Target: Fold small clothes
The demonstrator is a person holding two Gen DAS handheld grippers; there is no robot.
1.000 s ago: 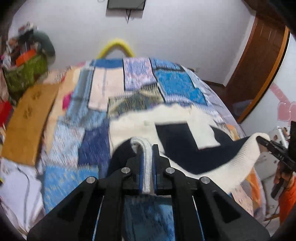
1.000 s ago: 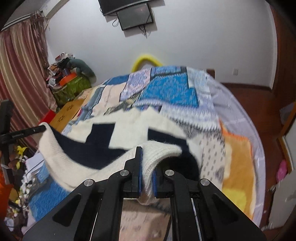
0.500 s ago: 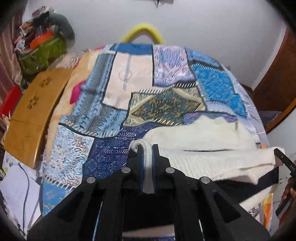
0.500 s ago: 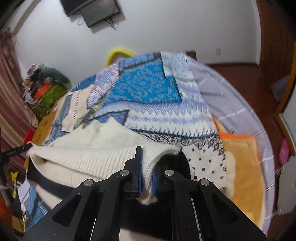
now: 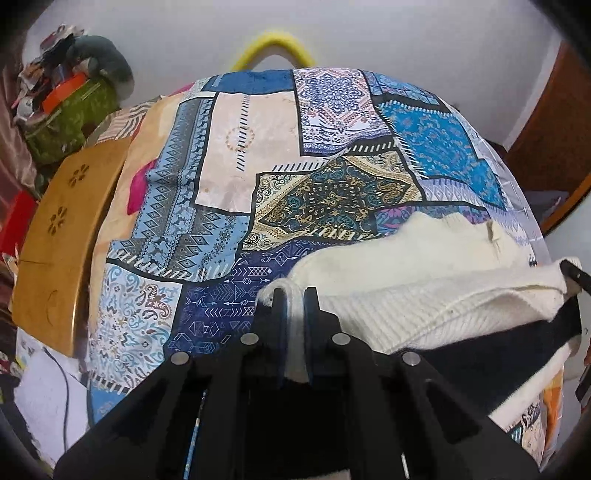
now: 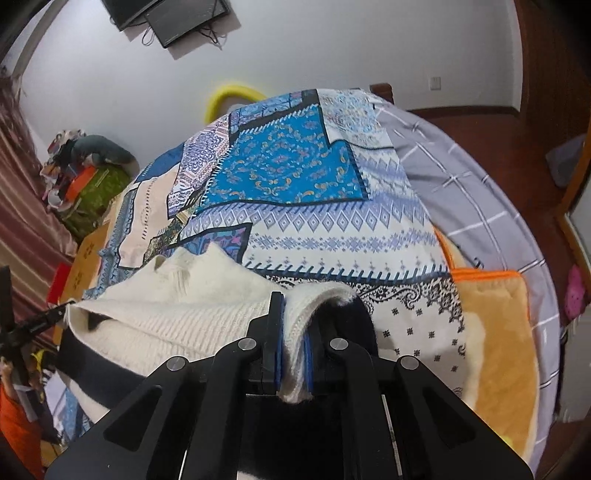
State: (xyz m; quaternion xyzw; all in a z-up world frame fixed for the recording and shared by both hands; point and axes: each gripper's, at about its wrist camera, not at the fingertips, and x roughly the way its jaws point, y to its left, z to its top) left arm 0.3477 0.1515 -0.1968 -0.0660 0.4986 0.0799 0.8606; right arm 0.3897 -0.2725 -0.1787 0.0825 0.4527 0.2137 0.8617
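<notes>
Both grippers, left gripper [image 5: 293, 306] and right gripper [image 6: 293, 314], pinch a cream-and-navy sweater [image 5: 424, 288] edge tightly, spreading it taut for folding over the patchwork bedspread [image 5: 314, 177].

Both my wrist cams sit close behind their fingers, angled down across the patchwork bedspread [image 5: 332, 192] toward the far wall; both share the cream sweater [image 6: 177, 314].

My left gripper [image 5: 293, 325] hides the near part of the sweater [image 5: 424, 295] behind its black frame. The right gripper [image 6: 293, 332] covers the other corner likewise. The wall screen [image 6: 173, 18] is cut by the top edge. Clutter [image 5: 62, 88] on the far shelf is too small to identify.
</notes>
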